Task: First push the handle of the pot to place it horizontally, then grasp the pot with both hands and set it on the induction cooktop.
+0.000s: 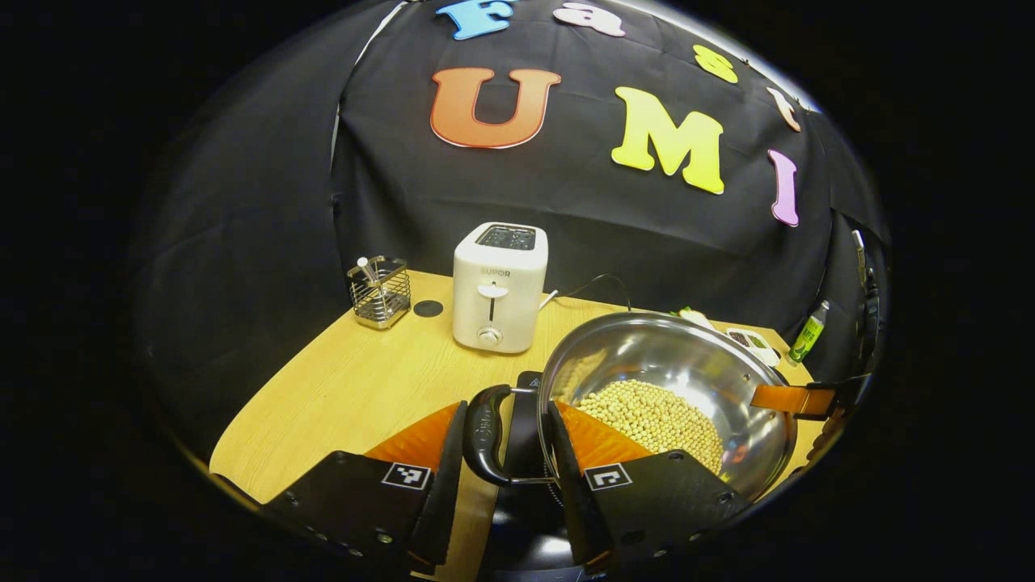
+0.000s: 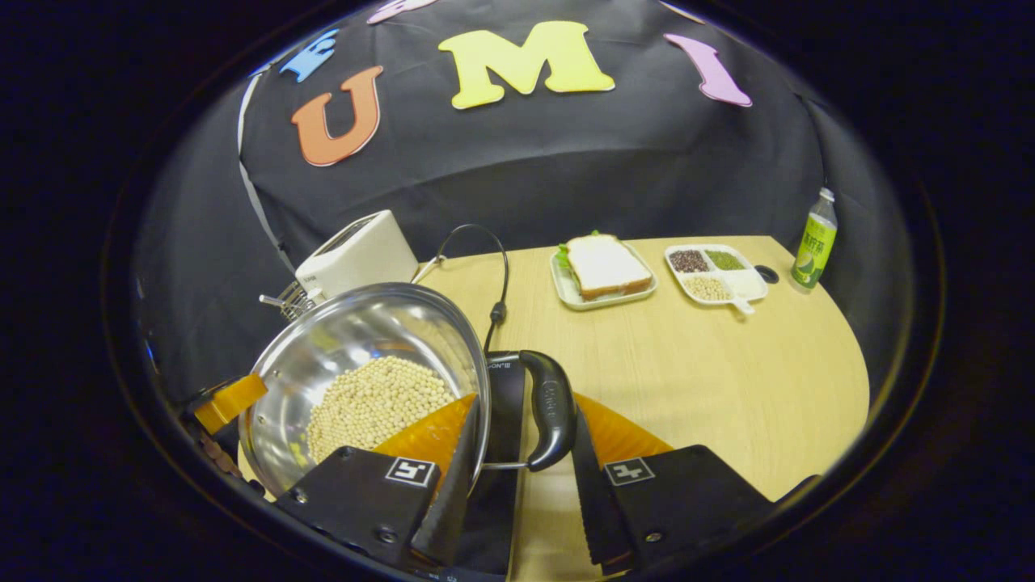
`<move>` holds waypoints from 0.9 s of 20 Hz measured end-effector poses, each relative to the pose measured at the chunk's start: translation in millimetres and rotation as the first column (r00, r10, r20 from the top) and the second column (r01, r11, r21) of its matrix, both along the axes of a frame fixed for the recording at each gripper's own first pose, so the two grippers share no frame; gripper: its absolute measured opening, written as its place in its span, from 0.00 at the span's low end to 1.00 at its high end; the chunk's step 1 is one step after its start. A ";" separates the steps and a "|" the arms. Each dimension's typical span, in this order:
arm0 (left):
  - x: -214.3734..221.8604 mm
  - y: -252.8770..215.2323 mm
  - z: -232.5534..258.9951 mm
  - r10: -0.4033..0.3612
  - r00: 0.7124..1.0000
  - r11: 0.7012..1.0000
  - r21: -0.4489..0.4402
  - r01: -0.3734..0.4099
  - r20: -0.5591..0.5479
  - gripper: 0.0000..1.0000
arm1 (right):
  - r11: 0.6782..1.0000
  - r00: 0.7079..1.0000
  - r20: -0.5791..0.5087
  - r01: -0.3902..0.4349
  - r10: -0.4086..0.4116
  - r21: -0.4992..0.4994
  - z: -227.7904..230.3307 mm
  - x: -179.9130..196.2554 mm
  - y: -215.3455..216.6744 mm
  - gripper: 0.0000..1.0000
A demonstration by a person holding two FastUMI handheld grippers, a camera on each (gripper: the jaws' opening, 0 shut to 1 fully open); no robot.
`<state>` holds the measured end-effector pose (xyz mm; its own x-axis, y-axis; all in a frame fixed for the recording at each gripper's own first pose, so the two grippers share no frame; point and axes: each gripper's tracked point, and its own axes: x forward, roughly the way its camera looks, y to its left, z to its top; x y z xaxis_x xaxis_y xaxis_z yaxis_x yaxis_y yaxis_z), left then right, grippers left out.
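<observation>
Pot of beans sits over the black cooktop at the desk's near edge. Left gripper and right gripper each straddle a side handle; contact unclear. Toaster reads "SUPOR".

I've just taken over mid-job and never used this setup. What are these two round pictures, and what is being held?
Each picture comes from a camera riding on a hand-held claw, looking along its two fingers. In the left gripper view, the left claw straddles one black side handle of the steel pot; the pot holds pale beans. In the right gripper view, the right claw straddles the opposite handle. Whether the fingers press is unclear. A black cooktop lies beneath. On the wooden table: toaster, utensil rack, sandwich, divided dish, bottle.
</observation>
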<state>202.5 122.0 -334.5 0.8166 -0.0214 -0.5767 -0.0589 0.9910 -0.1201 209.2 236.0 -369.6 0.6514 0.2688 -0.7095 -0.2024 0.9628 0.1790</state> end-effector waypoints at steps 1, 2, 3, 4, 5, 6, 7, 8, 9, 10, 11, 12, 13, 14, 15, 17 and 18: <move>0.0 0.5 -2.4 0.004 1.000 1.000 -0.009 -0.004 -0.007 0.54 | 1.000 1.000 -0.003 0.001 -0.001 0.000 -3.3 -1.6 0.0 0.62; 0.5 1.6 -6.2 0.011 1.000 1.000 -0.019 -0.012 -0.016 0.54 | 1.000 1.000 -0.005 0.000 0.000 0.002 -6.4 -2.1 1.4 0.61; 0.9 2.4 -11.5 0.018 0.999 0.999 -0.026 -0.018 -0.026 0.54 | 1.000 1.000 0.003 -0.002 0.002 0.012 -5.8 -3.2 1.9 0.61; 2.1 2.4 -11.4 0.013 1.000 0.999 -0.038 -0.014 -0.020 0.54 | 1.000 1.000 0.017 0.002 -0.003 0.016 -5.9 -1.3 3.8 0.63; 1.5 2.9 -11.4 0.012 1.000 0.999 -0.046 -0.013 -0.013 0.44 | 1.000 1.000 0.028 0.004 -0.004 0.019 -6.0 -0.8 2.6 0.61; -0.9 3.4 -12.7 0.007 1.000 0.999 -0.047 -0.007 -0.004 0.54 | 1.000 0.999 0.036 0.008 -0.009 0.030 -5.6 -1.4 1.1 0.63; -1.5 2.6 -12.4 -0.002 1.000 0.999 -0.040 0.002 0.001 0.54 | 0.999 0.999 0.049 0.016 -0.019 0.051 -5.4 -1.5 1.1 0.63; -1.0 1.8 -11.9 -0.005 1.000 0.999 -0.038 0.005 0.007 0.54 | 0.998 0.998 0.060 0.019 -0.023 0.067 -4.5 -3.1 0.6 0.67; -0.6 1.0 -11.6 -0.010 1.000 0.999 -0.036 0.011 0.009 0.56 | 0.997 0.997 0.064 0.028 -0.033 0.078 -3.9 -5.8 -1.4 0.66; 0.8 1.1 -11.6 -0.011 1.000 1.000 -0.029 0.011 0.008 0.46 | 0.995 0.997 0.068 0.038 -0.044 0.089 -2.0 -10.2 -4.3 0.70; 2.4 2.8 -11.1 -0.006 1.000 1.000 -0.015 0.006 0.019 0.49 | 0.994 0.996 0.071 0.044 -0.051 0.095 0.0 -14.2 -5.3 0.72; 2.5 6.7 -7.2 0.011 0.999 1.000 -0.004 -0.010 0.040 0.63 | 0.995 0.995 0.088 0.040 -0.048 0.095 5.0 -17.7 -6.5 0.72; 3.1 10.2 -3.2 0.026 0.998 1.000 -0.002 -0.026 0.063 0.71 | 0.995 0.993 0.109 0.040 -0.050 0.089 10.5 -21.0 -9.8 0.73; -0.3 11.6 1.8 0.035 0.997 0.999 -0.004 -0.034 0.073 0.77 | 0.995 0.990 0.128 0.048 -0.059 0.088 16.1 -23.8 -15.8 0.73; -4.6 9.2 5.2 0.033 0.997 0.999 -0.014 -0.032 0.076 0.87 | 0.994 0.988 0.140 0.052 -0.065 0.093 20.5 -28.6 -18.8 0.75; -11.6 9.4 11.9 0.037 0.996 0.999 -0.005 -0.037 0.084 0.92 | 0.994 0.985 0.155 0.056 -0.071 0.099 28.2 -37.8 -27.7 0.85; -16.6 9.8 17.8 0.040 0.995 0.999 0.010 -0.041 0.093 0.92 | 0.994 0.984 0.163 0.053 -0.069 0.099 32.6 -43.0 -32.0 0.88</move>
